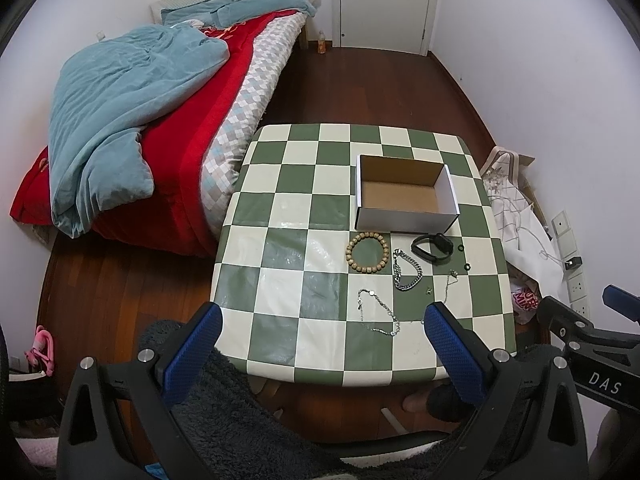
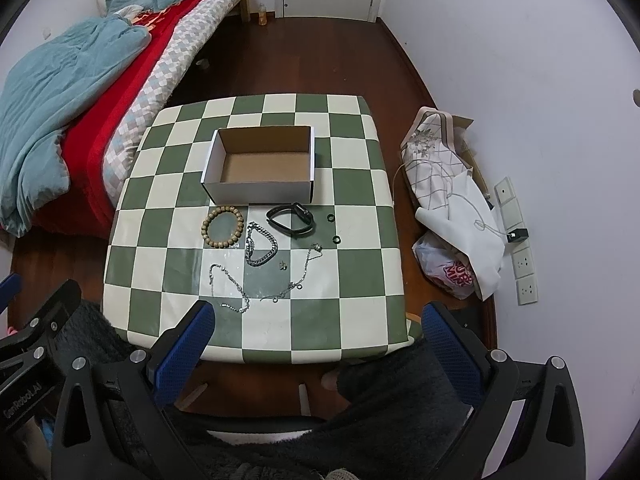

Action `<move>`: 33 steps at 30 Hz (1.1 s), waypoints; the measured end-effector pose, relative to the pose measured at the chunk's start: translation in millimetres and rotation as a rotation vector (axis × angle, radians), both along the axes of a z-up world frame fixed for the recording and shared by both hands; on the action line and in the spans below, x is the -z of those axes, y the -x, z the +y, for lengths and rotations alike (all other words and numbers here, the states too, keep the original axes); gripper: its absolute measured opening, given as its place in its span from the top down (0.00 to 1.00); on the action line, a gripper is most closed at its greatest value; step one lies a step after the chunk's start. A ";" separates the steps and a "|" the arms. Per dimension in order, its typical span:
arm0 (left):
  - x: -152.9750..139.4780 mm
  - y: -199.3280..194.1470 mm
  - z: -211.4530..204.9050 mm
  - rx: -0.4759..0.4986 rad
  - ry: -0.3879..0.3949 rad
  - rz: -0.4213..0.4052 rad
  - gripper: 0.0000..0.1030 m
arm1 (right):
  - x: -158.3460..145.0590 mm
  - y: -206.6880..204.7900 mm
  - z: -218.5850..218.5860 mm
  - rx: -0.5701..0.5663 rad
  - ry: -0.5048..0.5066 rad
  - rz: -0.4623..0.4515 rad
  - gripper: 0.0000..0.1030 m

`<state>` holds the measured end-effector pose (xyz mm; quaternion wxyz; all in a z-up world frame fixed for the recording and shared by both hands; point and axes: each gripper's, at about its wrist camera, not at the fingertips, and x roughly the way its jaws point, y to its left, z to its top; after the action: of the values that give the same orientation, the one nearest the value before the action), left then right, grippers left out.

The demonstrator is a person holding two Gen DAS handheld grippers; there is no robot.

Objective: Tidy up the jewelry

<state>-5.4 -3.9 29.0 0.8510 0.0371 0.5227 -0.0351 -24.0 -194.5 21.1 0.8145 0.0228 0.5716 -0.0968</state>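
An empty open cardboard box (image 1: 404, 194) (image 2: 262, 170) stands on the checkered table (image 1: 280, 280) (image 2: 168, 240). In front of it lie a wooden bead bracelet (image 1: 367, 252) (image 2: 222, 226), a black wristband (image 1: 433, 246) (image 2: 292, 220), a thick silver chain (image 1: 407, 270) (image 2: 262, 245), two thin silver chains (image 1: 378, 312) (image 2: 230, 286) (image 2: 298, 274), two small black rings (image 2: 330, 218) (image 2: 337, 239) and a tiny earring (image 2: 282, 266). My left gripper (image 1: 322, 320) and right gripper (image 2: 318, 316) hover open above the table's near edge, both holding nothing.
A bed (image 1: 152, 120) with a teal quilt and red blanket stands left of the table. Bags and folded cloth (image 2: 452, 208) lie on the wooden floor to the right, near wall sockets (image 2: 520, 256). A white door (image 1: 384, 0) is at the back.
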 end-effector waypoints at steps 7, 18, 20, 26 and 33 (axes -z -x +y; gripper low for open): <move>3.8 -13.9 -2.0 -0.005 -0.084 -0.090 0.00 | 5.2 -4.7 -12.8 0.030 -0.019 -0.027 0.00; 78.9 -81.9 -5.7 -0.047 -0.252 -0.113 0.00 | 92.3 -57.0 -62.9 0.141 -0.050 0.004 0.00; 103.7 -87.8 -7.3 -0.041 -0.274 -0.060 0.00 | 113.7 -65.1 -66.5 0.145 -0.063 0.018 0.02; 183.9 -93.9 -15.2 -0.015 -0.248 0.150 0.01 | 188.9 -76.6 -71.4 0.169 -0.107 0.123 0.25; 247.3 -88.8 -33.4 0.025 -0.167 0.305 0.20 | 250.7 -69.6 -70.2 0.187 -0.222 0.203 0.31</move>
<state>83.5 -37.2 -218.2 0.7552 0.1084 0.6464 -0.0072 45.6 -264.7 -229.6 0.7324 0.1558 0.6536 -0.1102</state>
